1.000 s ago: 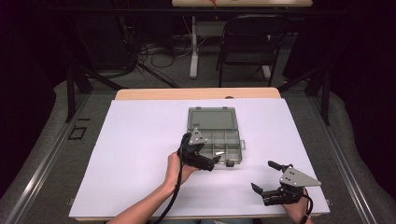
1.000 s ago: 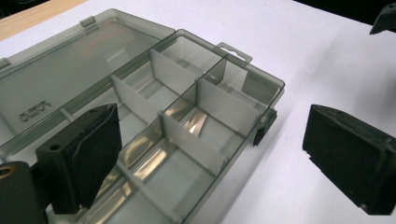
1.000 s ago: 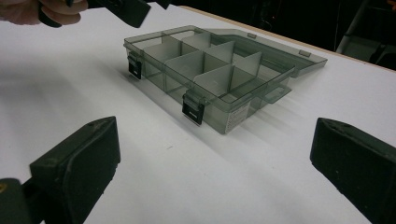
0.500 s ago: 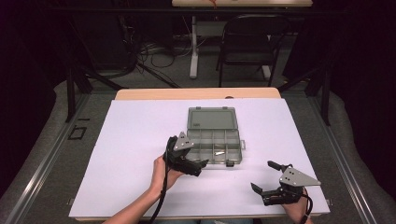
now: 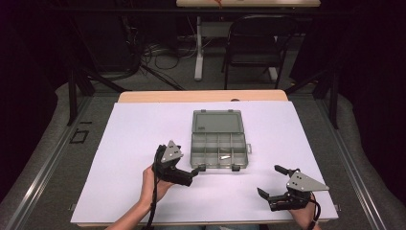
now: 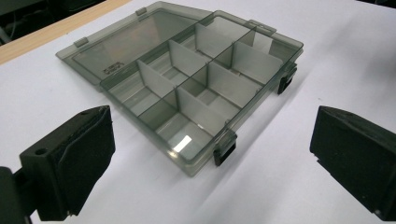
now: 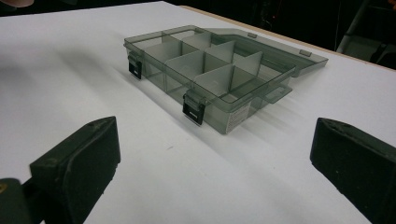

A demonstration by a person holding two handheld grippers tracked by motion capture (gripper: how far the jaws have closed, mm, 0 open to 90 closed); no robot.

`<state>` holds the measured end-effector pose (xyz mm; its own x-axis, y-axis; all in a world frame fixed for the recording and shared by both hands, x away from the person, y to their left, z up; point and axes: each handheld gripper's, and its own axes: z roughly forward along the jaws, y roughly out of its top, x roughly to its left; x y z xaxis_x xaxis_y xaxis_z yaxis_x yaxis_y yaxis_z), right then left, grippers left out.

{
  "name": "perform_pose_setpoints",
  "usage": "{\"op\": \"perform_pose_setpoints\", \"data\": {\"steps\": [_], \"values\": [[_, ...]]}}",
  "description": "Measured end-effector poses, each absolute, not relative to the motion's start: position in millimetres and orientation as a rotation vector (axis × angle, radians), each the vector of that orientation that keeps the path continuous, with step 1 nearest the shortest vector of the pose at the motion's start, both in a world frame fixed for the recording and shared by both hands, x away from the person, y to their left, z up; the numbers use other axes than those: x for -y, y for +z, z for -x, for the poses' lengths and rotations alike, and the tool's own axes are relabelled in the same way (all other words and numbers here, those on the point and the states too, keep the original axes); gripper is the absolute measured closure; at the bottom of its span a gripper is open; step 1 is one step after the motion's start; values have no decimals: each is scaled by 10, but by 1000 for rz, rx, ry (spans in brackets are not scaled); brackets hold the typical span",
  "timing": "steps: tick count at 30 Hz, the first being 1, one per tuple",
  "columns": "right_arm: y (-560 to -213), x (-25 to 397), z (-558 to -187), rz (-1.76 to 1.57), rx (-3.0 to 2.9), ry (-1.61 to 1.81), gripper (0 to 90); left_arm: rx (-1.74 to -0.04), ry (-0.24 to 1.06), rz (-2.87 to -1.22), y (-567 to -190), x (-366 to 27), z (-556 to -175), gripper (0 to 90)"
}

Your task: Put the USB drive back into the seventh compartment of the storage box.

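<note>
A smoky clear plastic organiser box [image 5: 219, 149] lies mid-table with its lid [image 5: 216, 121] folded flat open behind it. Dividers split it into several compartments [image 6: 187, 88]. Two black latches [image 7: 194, 109] hang on its front wall. A small pale glint [image 5: 224, 156] lies in one front compartment; I cannot tell what it is. My left gripper [image 5: 194, 175] hovers open just off the box's front left corner, with the box [image 6: 201, 93] ahead between its pads [image 6: 88, 144]. My right gripper [image 5: 271, 181] stands open near the table's front right, facing the box [image 7: 210, 70], nothing between its pads [image 7: 88, 158].
The box sits on a white sheet [image 5: 143, 143] that covers a wooden table [image 5: 201, 96]. A black chair [image 5: 253, 48] and cables [image 5: 158, 52] stand on the floor beyond the far edge. Bare sheet spreads to the left and right of the box.
My left gripper has drawn back from over the box's front left, moving left and toward the near edge. The right gripper has stayed where it was.
</note>
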<state>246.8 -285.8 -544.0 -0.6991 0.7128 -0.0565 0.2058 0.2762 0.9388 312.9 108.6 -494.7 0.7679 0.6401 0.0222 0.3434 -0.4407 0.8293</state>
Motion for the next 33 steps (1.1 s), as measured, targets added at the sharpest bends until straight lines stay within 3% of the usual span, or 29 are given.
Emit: {"op": "perform_pose_setpoints", "data": {"steps": [33], "values": [[-5442,2856,-2468,-827,-2082,1414,11,-886,544,-1965,-5287,-1905,-2806,0]]}}
